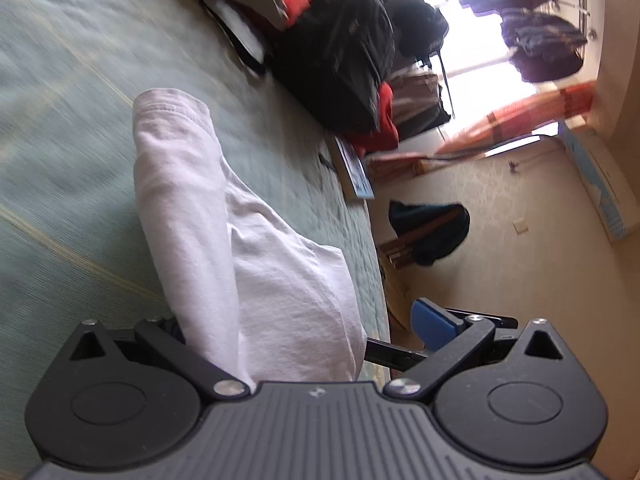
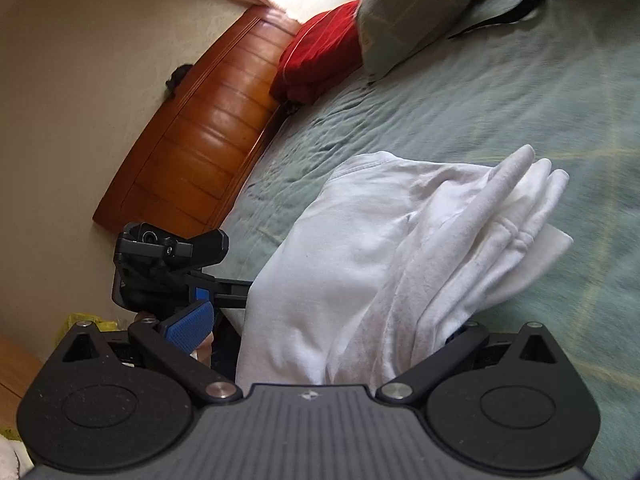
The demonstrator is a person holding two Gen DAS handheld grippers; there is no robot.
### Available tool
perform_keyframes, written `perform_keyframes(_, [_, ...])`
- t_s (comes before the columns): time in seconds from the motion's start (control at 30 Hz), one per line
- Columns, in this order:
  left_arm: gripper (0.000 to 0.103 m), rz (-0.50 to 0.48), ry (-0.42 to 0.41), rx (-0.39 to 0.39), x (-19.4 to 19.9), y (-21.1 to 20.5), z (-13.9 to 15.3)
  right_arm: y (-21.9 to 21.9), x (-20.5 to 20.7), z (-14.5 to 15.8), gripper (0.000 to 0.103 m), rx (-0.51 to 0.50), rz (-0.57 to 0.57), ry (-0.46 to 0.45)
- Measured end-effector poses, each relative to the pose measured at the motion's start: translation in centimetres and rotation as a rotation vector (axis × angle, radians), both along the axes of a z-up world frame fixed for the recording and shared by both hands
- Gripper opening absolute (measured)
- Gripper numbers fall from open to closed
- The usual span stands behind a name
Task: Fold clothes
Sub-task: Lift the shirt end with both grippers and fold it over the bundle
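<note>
A white garment [image 1: 256,248] lies bunched in folds on the green bedspread [image 1: 72,128]. Its near end runs in between the fingers of my left gripper [image 1: 300,316]. That gripper stands wide open: its blue right pad [image 1: 434,326] is bare, and the left finger is hidden under the cloth. In the right wrist view the same garment [image 2: 360,248] fills the gap of my right gripper [image 2: 328,320], which is also spread open. Its blue left pad [image 2: 188,328] is clear of the cloth, and its right finger is covered. The left gripper's body [image 2: 168,256] sits close at the garment's left edge.
A black bag [image 1: 340,56], red cloth and pillows [image 2: 416,12] are piled at the head of the bed. A red cushion [image 2: 320,52] leans by the wooden headboard [image 2: 208,120]. The bed's edge [image 1: 372,240] drops to a floor with a dark bundle [image 1: 432,232].
</note>
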State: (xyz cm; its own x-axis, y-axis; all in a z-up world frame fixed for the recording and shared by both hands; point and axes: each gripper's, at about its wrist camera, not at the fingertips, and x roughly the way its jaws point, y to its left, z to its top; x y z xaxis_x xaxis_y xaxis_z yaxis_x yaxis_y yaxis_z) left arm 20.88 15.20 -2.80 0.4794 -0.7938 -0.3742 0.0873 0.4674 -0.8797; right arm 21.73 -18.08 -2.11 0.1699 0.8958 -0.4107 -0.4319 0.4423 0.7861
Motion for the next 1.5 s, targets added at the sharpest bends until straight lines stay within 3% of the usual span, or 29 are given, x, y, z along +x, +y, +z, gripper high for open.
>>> perform_keyframes(0.3, [0.101, 0.145, -0.028, 0.053, 0.9, 10.7, 1.4, 11.1, 3.8, 0.9, 0.103, -0.029, 0.121, -0.042])
perform_keyframes(0.77, [0.101, 0.413, -0.102, 0.127, 2.7, 30.5, 3.3, 31.6, 6.1, 3.3, 0.103, -0.093, 0.307, -0.381])
perform_keyframes(0.87, [0.101, 0.469, -0.109, 0.137, 3.2, 33.9, 2.9, 34.9, 6.0, 2.8, 0.103, -0.081, 0.333, -0.401])
perform_keyframes(1.13, [0.1, 0.549, -0.083, 0.175, 4.6, 39.0, 1.4, 40.4, 6.0, 1.2, 0.103, -0.06, 0.366, -0.379])
perform_keyframes(1.27, [0.1, 0.566, -0.105, 0.209, 4.4, 40.6, 1.6, 41.8, 5.4, 1.0, 0.103, -0.061, 0.376, -0.405])
perform_keyframes(1.4, [0.1, 0.62, -0.071, 0.234, 4.7, 41.7, 0.5, 42.4, 5.3, -0.6, 0.103, -0.073, 0.368, -0.381])
perform_keyframes(1.47, [0.1, 0.681, -0.045, 0.292, 4.7, 42.0, -0.2, 42.6, 5.0, -1.7, 0.103, -0.098, 0.367, -0.372])
perform_keyframes(1.5, [0.1, 0.746, -0.051, 0.361, 4.3, 42.0, 0.1, 42.5, 4.9, -2.3, 0.103, -0.119, 0.37, -0.373])
